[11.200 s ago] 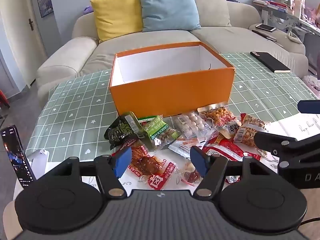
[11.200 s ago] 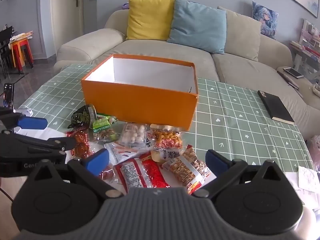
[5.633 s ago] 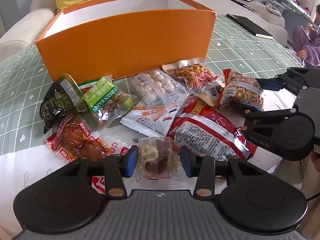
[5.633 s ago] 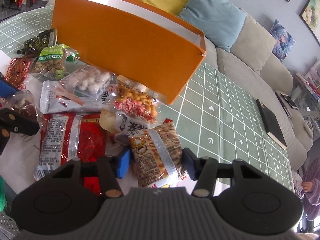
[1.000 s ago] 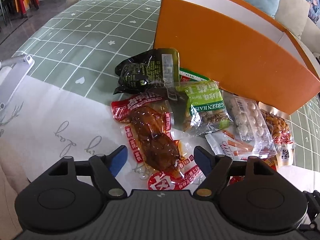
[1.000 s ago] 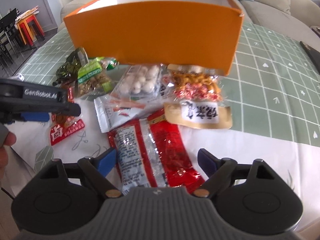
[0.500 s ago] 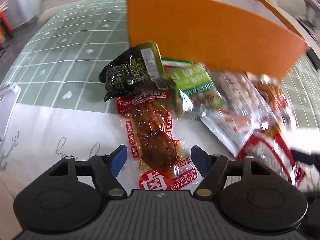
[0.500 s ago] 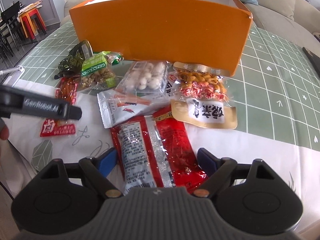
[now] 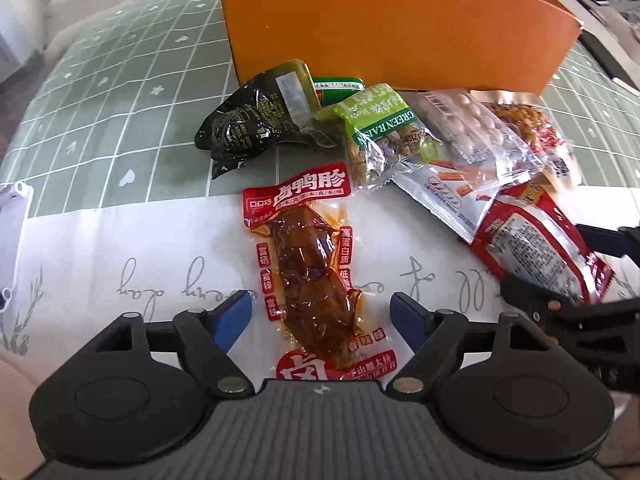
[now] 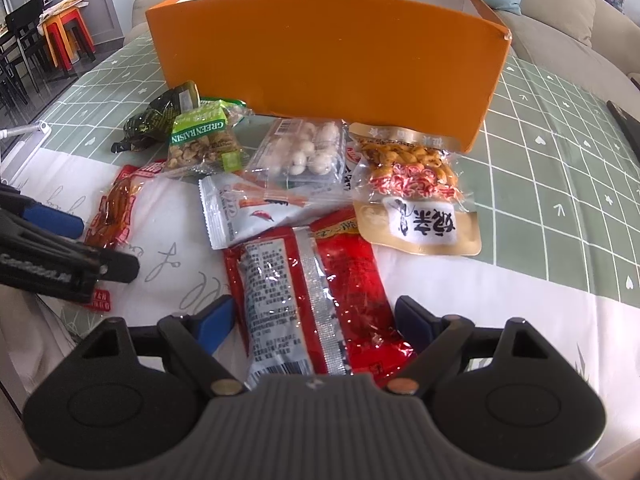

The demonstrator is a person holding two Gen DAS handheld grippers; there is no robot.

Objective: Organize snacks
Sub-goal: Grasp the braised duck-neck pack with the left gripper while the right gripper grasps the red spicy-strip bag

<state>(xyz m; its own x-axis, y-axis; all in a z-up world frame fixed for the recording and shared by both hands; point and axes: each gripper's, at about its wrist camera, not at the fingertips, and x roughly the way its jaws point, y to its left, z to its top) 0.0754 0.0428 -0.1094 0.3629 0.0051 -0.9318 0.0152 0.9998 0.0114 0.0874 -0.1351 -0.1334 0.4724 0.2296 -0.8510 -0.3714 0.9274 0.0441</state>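
Observation:
An orange box stands open-topped on the table, with snack packets spread in front of it. My left gripper points down over a red packet of braised meat. Its jaws are opening, and the packet lies flat between the blue pads without touching them. My right gripper is open and straddles a large red packet that lies on the cloth. Behind are a green raisin bag, a clear bag of white balls, a white sachet, a tan peanut bag and a dark green packet.
The green checked tablecloth gives way to a white lettered cloth near me. A white stand sits at the left edge. A dark notebook lies far right. A sofa lies behind the box.
The left gripper has rolled, so the meat packet now runs straight between its fingers, and its jaws stand wider than half a second ago. The right gripper has barely shifted.

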